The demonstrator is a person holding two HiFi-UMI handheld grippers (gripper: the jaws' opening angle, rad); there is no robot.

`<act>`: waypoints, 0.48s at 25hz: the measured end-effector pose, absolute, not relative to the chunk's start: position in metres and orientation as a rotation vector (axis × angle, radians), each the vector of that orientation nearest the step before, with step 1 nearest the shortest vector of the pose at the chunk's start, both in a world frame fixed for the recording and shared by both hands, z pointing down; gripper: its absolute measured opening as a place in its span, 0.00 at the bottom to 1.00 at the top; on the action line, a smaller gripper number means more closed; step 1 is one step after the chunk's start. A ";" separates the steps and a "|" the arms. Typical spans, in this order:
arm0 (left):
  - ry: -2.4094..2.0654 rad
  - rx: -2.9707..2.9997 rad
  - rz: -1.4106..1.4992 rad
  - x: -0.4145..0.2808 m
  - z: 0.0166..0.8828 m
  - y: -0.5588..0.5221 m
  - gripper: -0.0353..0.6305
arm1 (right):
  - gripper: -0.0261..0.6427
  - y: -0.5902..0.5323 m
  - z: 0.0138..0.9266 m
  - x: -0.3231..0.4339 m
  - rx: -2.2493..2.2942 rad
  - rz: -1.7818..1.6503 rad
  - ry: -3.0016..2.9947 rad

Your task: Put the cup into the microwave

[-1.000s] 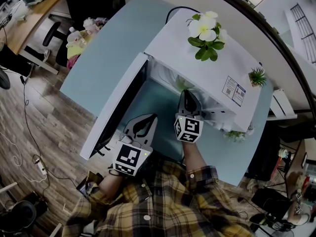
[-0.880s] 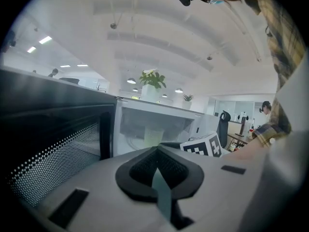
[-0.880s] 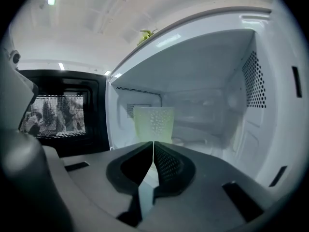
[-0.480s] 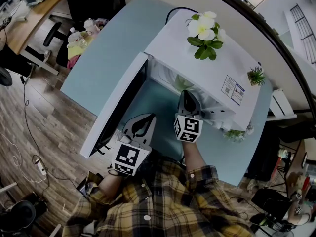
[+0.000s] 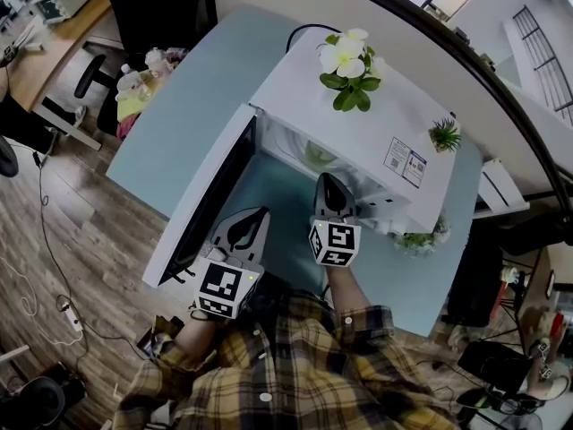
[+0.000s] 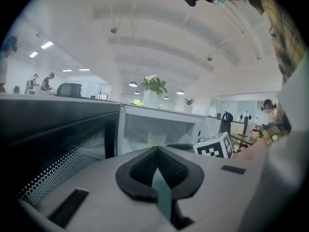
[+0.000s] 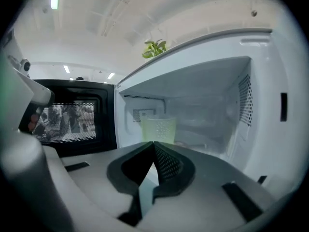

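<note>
Plastic, pale green and translucent with a fine dotted texture, formed the cup [image 7: 158, 128], which stood upright inside the microwave [image 5: 358, 141], toward the back left of its cavity; from the head view it showed only as a greenish patch [image 5: 318, 155] under the roof. The microwave was a smooth white box with perforated vent panels on its inner walls. Its door [image 5: 210, 200] hung wide open to the left, a dark glossy pane backed by a dotted metal mesh [image 7: 72, 122].

The right gripper [image 7: 153, 143] sat just before the opening with its grey, ribbed black-padded jaws pressed together on nothing, apart from the cup. The left gripper [image 6: 157, 149] hung beside the open door, its jaws likewise closed tip to tip and empty. Each carried a cube with black-and-white square markers [image 5: 334, 243].

On the microwave's top stood a leafy plant with white flowers [image 5: 345, 65] and a small spiky green plant [image 5: 443, 135]. Near them a rectangular label [image 5: 405, 162] bore print too small to read. The tabletop [image 5: 179, 124] was matte pale blue.
</note>
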State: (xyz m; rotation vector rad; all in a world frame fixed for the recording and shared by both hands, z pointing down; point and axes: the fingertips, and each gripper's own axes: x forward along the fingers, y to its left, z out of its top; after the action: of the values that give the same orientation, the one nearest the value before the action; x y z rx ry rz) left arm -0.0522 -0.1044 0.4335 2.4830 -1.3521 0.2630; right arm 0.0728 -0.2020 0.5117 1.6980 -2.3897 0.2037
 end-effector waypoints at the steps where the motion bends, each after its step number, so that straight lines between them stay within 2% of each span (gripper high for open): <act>1: -1.353 2.486 0.262 -0.052 0.432 -0.104 0.04 | 0.05 -0.200 0.509 0.075 1.699 0.204 -2.395; 12: -1.335 2.544 0.232 -0.035 0.418 -0.109 0.04 | 0.05 -0.169 0.461 0.094 1.665 0.215 -2.514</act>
State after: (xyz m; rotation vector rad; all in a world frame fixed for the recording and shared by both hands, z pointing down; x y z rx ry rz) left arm -0.0349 -0.1085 0.4176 2.5442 -1.3350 0.2320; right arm 0.0944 -0.1688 0.4607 1.6650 -2.5142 0.2149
